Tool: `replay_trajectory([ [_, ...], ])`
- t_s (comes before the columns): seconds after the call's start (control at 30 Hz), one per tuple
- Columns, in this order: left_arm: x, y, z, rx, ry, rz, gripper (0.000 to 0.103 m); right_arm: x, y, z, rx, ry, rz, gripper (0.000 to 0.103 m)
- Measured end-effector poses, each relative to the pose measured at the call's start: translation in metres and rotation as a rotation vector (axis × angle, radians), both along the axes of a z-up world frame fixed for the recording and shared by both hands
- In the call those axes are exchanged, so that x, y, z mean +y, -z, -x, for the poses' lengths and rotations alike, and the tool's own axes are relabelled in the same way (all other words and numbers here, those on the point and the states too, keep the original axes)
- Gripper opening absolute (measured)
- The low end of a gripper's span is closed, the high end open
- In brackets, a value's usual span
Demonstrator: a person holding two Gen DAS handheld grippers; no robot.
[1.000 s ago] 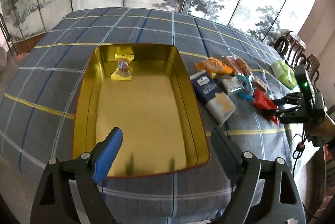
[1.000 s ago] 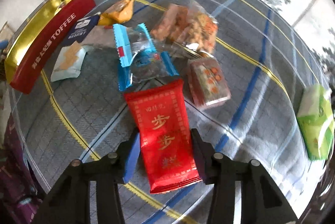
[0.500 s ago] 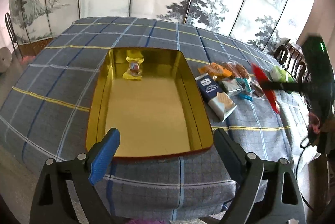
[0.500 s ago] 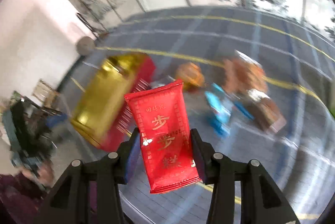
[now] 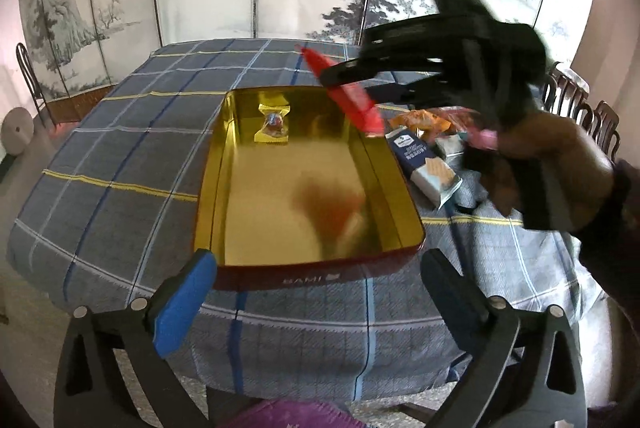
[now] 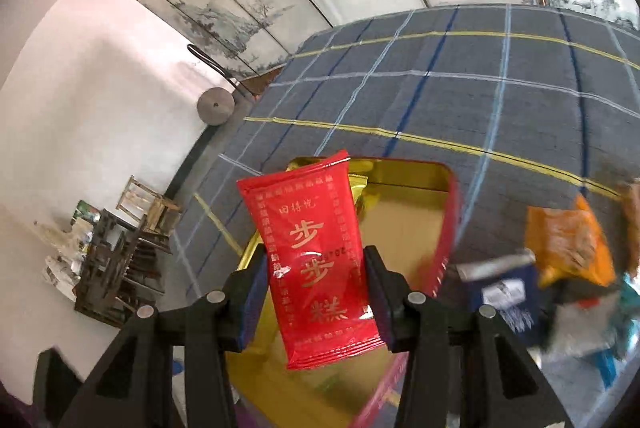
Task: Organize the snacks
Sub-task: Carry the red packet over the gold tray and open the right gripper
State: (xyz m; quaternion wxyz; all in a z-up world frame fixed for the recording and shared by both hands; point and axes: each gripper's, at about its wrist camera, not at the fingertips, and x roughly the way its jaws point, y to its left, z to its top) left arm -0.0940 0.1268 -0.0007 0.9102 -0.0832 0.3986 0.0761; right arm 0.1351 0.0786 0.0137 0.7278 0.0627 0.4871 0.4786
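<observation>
Jaws, right gripper (image 6: 316, 294): clamped on the long sides of a red snack packet (image 6: 316, 260), which stands upright between the pads with its upper end free and its lower end hanging below them. Seen from the left wrist, the packet (image 5: 352, 98) hangs in the air over the far right rim of the gold tin (image 5: 404, 184), not yet low inside it.

Jaws, left gripper (image 5: 316, 292): have just been opening and now stand wide apart with nothing between them, at the tin's near wall, off the surface edge.

Tin contents: one yellow-wrapped sweet (image 5: 273, 126) at the far end; the rest of the floor is bare.

Loose stock: navy cracker pack (image 5: 420, 158) and orange packet (image 5: 420, 118) on the checked cloth (image 5: 120, 156), just beside the tin's right wall; further packets behind the person's hand (image 5: 552, 164) are too blurred to name.

Step in hand (judged): carrying the red packet to the tin for release.

Handling notes:
- Bring the packet fully over the bare gold floor, clear of the right wall, before letting go; a release at the rim could leave it propped or outside.
- Lower until the hanging end is near the floor, then tilt so it lies flat.
- Set it beside, not upon, the yellow sweet, leaving room for the remaining stock.
- Film wrapper is slippery and light: part the pads slowly.
</observation>
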Motion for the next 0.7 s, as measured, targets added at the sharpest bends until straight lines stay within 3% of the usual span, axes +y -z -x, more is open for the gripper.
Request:
replay_trajectory([
  [0.33,0.011,0.015,0.017,0.015,-0.032,0.094,0.102,0.042,0.033,-0.024,0.035,0.032,0.081,0.047],
  [0.47,0.022,0.015,0.023,-0.023,-0.038,0.165,0.102,0.056,0.036,-0.025,-0.008,0.045,0.123,0.047],
  [0.7,0.025,0.020,0.025,-0.020,-0.013,0.254,0.101,0.063,0.036,-0.028,-0.033,0.069,0.146,0.049],
])
